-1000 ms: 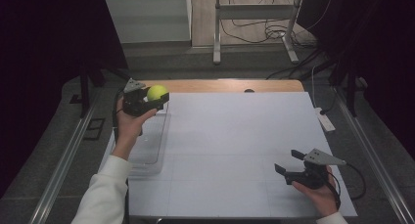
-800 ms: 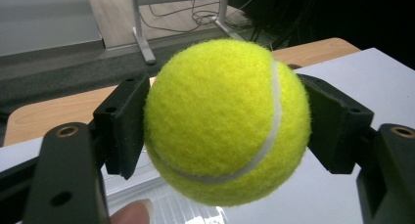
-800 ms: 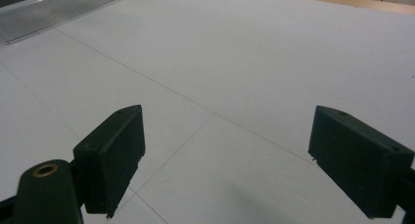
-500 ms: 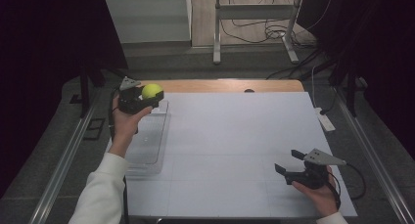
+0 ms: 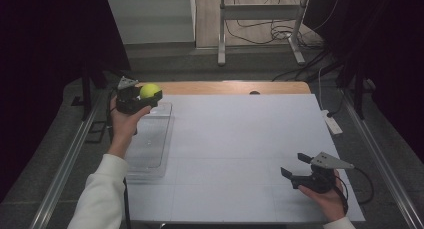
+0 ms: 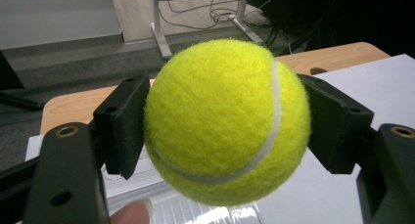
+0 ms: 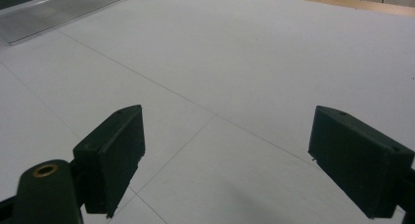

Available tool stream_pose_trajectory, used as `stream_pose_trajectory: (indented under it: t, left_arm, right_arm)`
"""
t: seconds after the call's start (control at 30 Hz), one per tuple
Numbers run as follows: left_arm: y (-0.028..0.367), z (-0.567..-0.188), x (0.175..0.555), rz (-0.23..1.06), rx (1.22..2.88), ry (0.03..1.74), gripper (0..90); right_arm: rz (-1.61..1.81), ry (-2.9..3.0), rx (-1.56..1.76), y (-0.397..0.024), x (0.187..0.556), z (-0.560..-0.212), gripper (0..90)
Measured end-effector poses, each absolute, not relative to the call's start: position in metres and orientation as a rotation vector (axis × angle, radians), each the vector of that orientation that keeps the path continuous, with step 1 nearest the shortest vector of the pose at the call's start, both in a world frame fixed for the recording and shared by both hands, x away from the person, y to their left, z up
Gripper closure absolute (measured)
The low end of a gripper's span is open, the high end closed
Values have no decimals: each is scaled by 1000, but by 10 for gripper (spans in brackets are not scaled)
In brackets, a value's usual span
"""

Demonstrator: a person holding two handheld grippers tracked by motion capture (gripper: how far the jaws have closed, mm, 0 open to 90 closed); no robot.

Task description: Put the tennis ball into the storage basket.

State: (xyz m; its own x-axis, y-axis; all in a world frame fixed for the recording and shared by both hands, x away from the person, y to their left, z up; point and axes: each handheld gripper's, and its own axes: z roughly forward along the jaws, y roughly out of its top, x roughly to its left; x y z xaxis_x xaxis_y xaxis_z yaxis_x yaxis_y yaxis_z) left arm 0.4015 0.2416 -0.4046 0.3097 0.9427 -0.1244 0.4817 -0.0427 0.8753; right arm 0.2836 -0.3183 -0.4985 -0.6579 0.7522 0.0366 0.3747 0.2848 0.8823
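My left hand-held gripper, clamped on the ball, drifts slightly leftward above the tray's far end, so release looks close.

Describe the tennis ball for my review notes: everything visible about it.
The tennis ball is yellow-green and fuzzy, with one curved white seam. It looks whole and clean. The left gripper clamps it between both black pads, held in the air above the far end of the clear plastic tray at the table's left side. Nothing else touches it.
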Motion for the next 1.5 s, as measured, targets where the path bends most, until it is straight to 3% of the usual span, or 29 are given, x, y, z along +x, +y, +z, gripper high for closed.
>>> stream_pose_trajectory:
  t: [1.5]
  left_arm:
    - [272,-429,419,638,1683,1472,268]
  right_arm:
    - [1324,2180,1014,-318,284,-500,140]
